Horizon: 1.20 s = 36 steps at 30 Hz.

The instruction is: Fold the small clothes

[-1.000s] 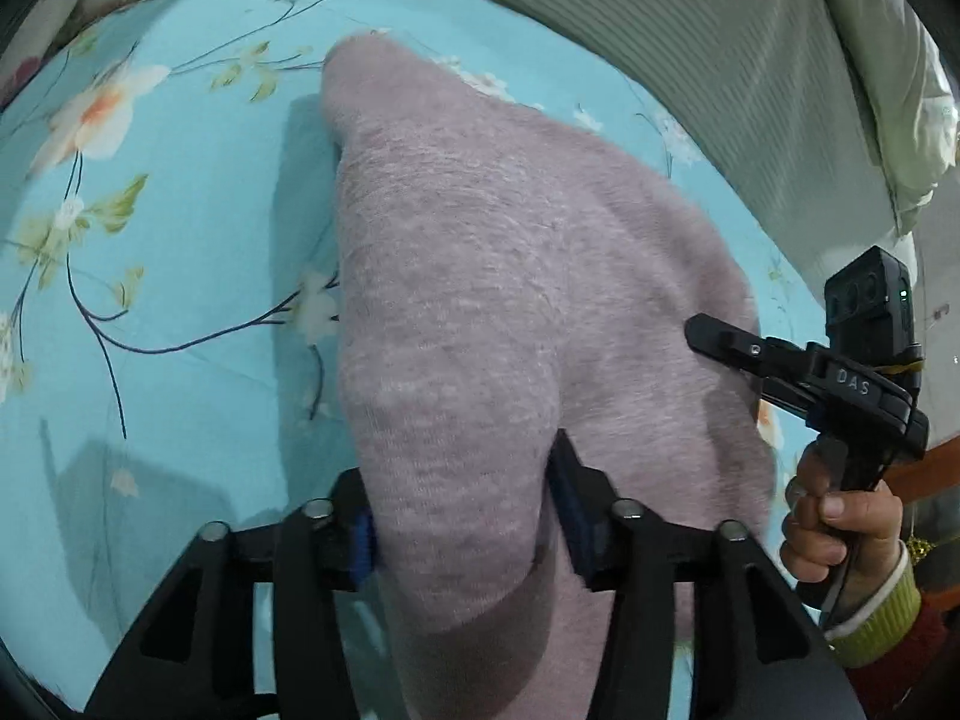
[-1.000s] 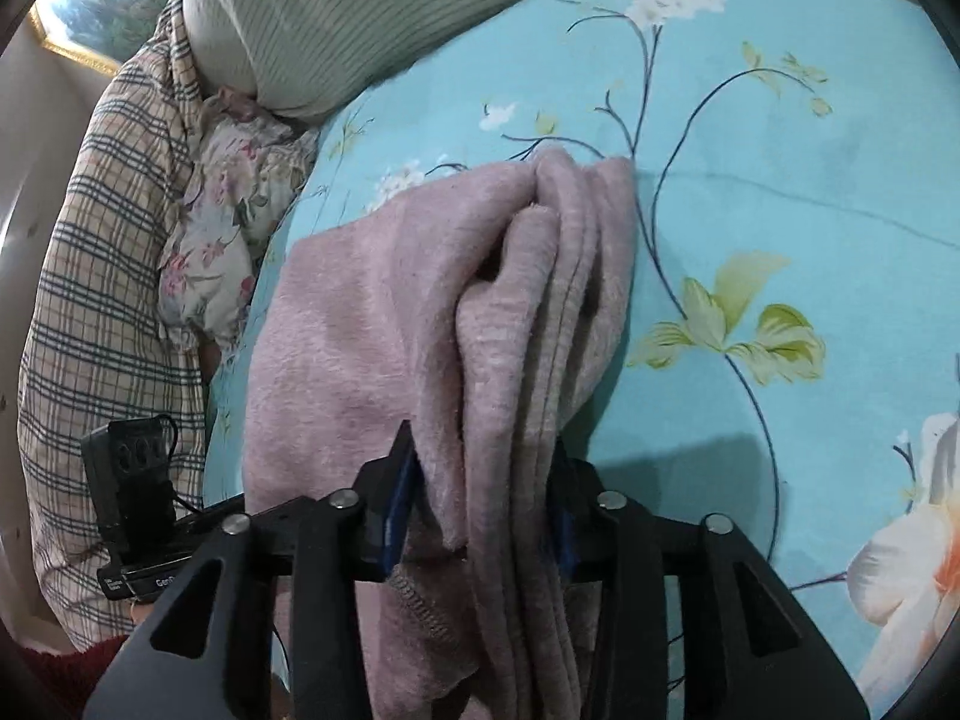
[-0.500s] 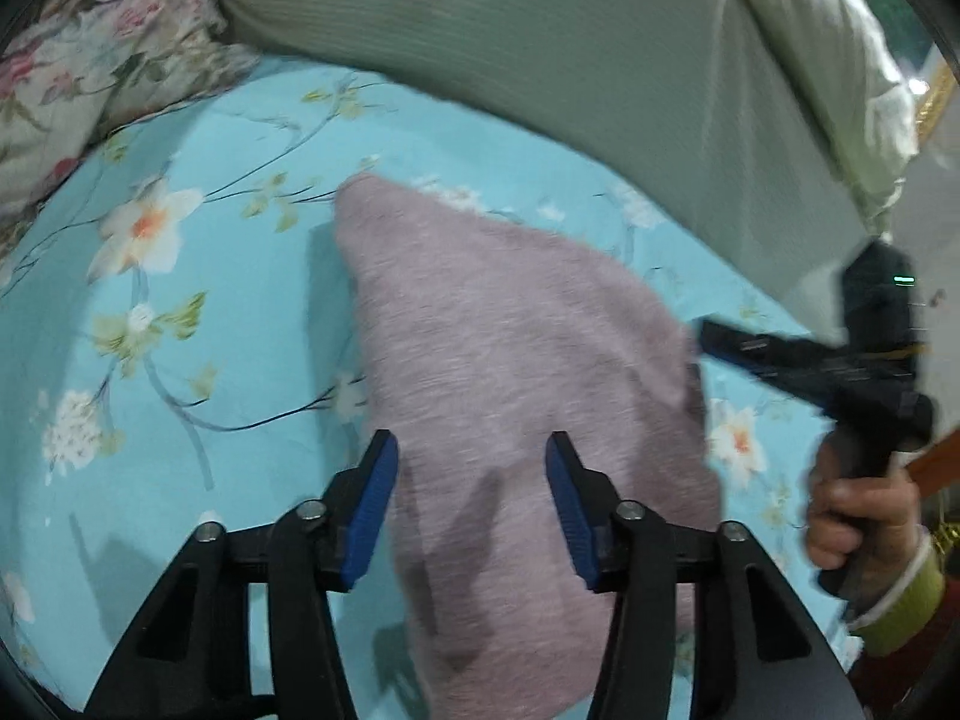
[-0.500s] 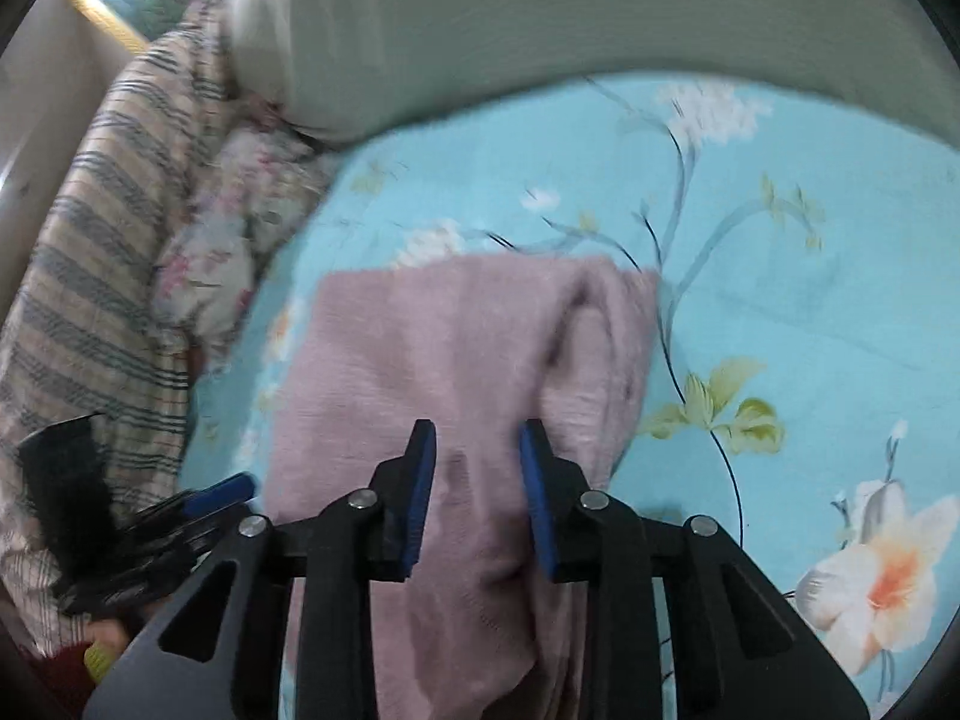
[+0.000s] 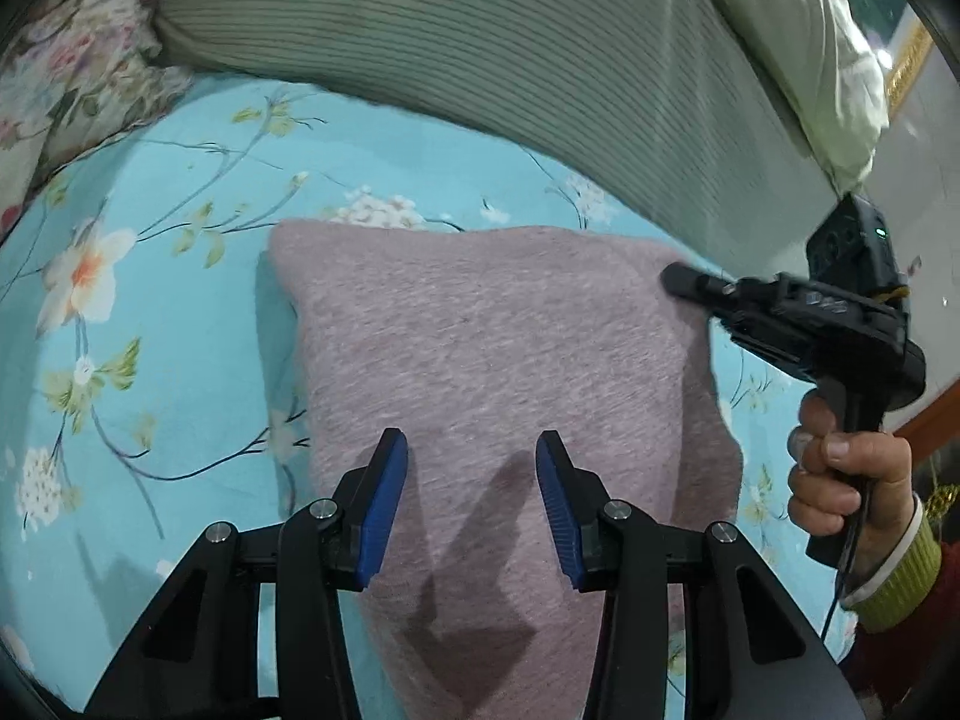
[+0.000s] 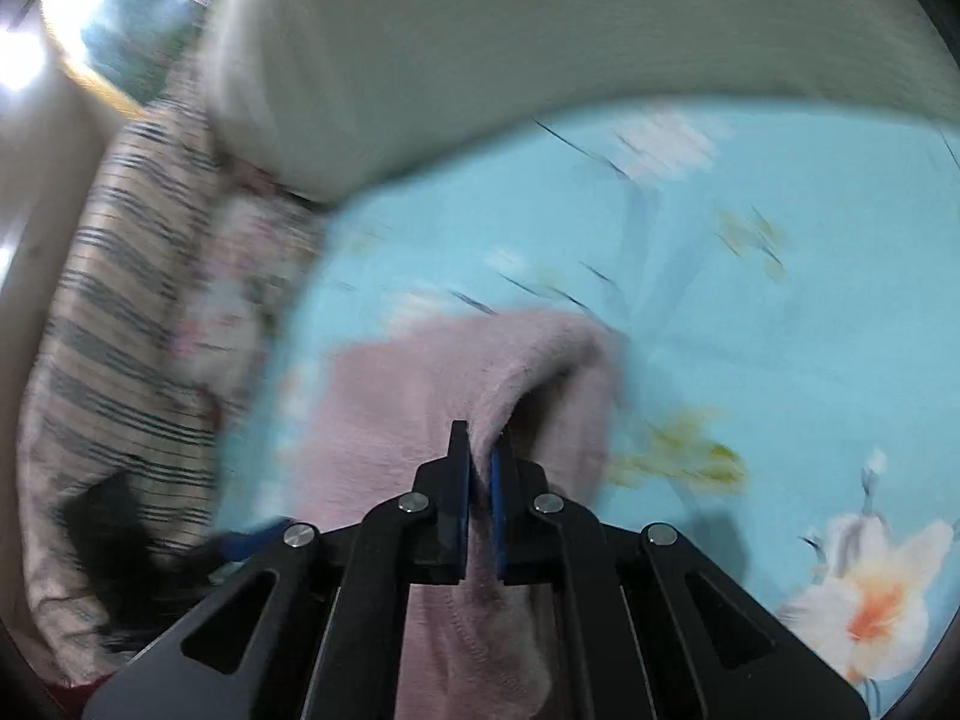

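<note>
Mauve knit garment (image 5: 498,360), folded, lies flat on the turquoise floral bedsheet (image 5: 168,312). Left gripper (image 5: 471,498) hovers above its near part, blue pads (image 5: 384,504) spread and touching nothing. Right gripper (image 6: 480,468), its jaws having just closed, is pressed together on a raised fold at the garment's right edge. A hand (image 5: 852,480) grasps its handle. A green ribbed pillow (image 5: 510,48) lies along the sheet's far side.
</note>
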{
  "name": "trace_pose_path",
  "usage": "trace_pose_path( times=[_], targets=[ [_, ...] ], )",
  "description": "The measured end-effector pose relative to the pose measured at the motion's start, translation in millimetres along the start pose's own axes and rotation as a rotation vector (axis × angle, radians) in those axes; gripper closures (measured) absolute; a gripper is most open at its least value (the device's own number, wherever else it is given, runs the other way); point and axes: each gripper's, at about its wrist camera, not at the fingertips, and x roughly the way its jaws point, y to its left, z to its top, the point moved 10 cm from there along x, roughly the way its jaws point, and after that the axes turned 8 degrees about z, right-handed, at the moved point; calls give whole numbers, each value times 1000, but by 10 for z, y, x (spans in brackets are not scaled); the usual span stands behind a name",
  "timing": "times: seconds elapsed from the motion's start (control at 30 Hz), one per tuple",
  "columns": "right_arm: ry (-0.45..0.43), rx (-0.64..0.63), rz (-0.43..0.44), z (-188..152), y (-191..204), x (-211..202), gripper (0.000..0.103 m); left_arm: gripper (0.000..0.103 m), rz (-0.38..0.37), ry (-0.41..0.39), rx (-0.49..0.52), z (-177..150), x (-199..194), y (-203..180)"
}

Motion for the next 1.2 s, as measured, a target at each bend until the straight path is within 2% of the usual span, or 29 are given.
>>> trace_pose_path(
  times=[0.07,0.13,0.2,0.4,0.47,0.53,0.6,0.7,0.77,0.87,0.93,1.0,1.17,1.2],
  targets=[
    [28,49,-36,-106,-269,134,96,59,1,36,26,-54,163,-63],
    [24,62,-38,-123,-333,172,96,62,21,60,45,-110,342,-72],
    [21,61,-41,-107,-301,159,95,68,54,59,76,-117,451,-66],
    [1,8,15,-141,83,-190,90,67,59,64,65,-77,374,-50],
    [18,-41,57,-330,231,-381,83,67,55,59,53,-97,279,-37],
    [72,-80,76,-606,295,-490,67,67,41,56,44,-161,148,-26],
    [132,-110,80,-909,292,-557,62,66,24,59,43,-295,3,-13],
    [224,-136,62,-1364,240,-576,62,62,32,84,62,-616,-199,39],
    [250,-133,72,-1554,239,-577,61,59,44,113,69,-887,-305,91],
    [256,-163,71,-1672,319,-541,49,54,38,163,79,-1285,-409,112],
    [247,-202,76,-1697,412,-529,42,53,63,192,104,-1521,-388,111],
    [252,-232,66,-1720,466,-476,42,53,78,208,120,-1649,-328,80],
    [275,-285,27,-1729,443,-346,43,53,162,143,156,-1621,-166,-22],
    [281,-290,16,-1730,429,-319,51,53,177,133,157,-1592,-123,-19]
  ],
)
